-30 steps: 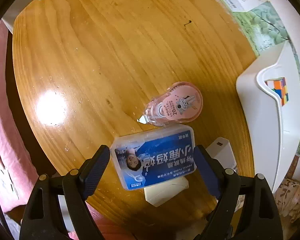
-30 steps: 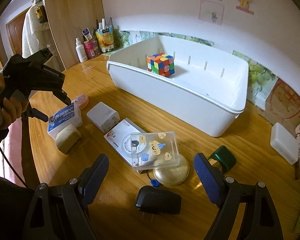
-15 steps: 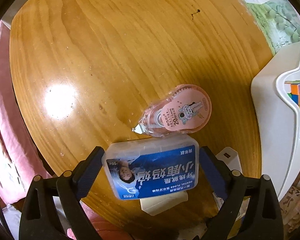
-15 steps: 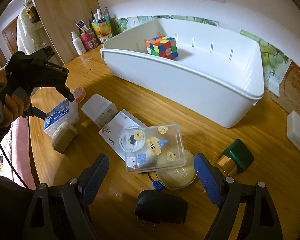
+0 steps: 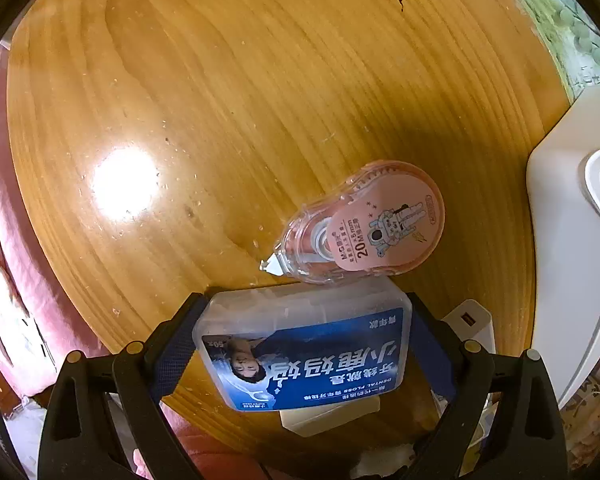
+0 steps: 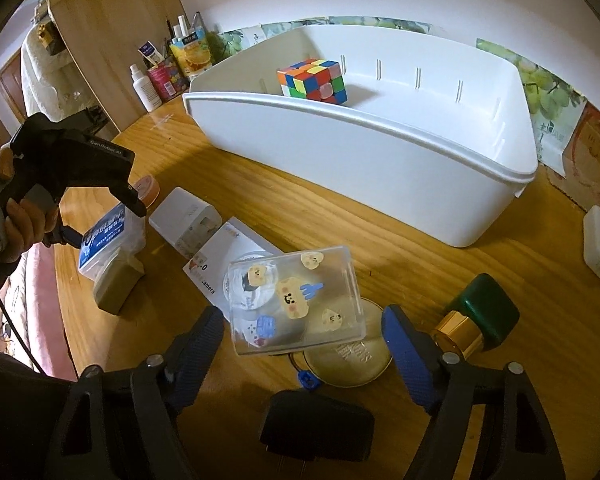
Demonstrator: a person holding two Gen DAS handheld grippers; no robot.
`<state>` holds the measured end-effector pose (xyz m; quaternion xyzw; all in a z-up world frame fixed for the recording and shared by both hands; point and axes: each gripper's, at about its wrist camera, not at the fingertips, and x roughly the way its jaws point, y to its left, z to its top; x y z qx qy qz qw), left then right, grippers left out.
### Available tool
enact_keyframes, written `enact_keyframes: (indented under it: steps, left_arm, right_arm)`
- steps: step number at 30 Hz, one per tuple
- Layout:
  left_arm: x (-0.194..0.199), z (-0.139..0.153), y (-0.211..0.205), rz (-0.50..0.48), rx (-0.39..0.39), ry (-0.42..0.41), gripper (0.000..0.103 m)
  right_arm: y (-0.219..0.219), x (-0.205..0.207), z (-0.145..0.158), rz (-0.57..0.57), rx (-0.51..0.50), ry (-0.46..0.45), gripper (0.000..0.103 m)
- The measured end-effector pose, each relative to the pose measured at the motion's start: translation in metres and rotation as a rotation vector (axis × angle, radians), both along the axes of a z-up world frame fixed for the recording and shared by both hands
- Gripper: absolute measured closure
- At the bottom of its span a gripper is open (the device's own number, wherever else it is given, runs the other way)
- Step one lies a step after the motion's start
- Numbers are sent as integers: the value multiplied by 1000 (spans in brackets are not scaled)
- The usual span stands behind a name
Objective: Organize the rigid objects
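Your left claw [image 5: 300,354] spread, straddling floss box [image 5: 306,354], pads not pressing. Right claw [image 6: 304,342], jaws just closing, flanks clear box [image 6: 296,300], no contact. Both boxes on worktop [image 5: 260,100]. Risk: floss box slips, knocks tape roller [image 5: 364,224] just beside.

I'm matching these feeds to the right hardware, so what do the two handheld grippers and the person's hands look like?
Both grippers have black plastic frames with round rivets and blue textured fingers. The left gripper, seen from the right wrist view, is a black pistol-style body printed "GenRobot.AI" in white, with a grey trigger and a thin black cable hanging below. The hand holding it has a dark sleeve. The right gripper looks alike.
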<state>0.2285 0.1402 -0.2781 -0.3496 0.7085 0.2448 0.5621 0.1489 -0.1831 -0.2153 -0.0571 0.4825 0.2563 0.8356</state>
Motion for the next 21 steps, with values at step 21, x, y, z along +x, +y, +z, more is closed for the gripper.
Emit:
enact_keyframes:
  steps: [21]
  left_arm:
    - [-40,8,3,-22,-18,-3,8]
  right_arm:
    - [1,-1,3,-6,-16,-10,40]
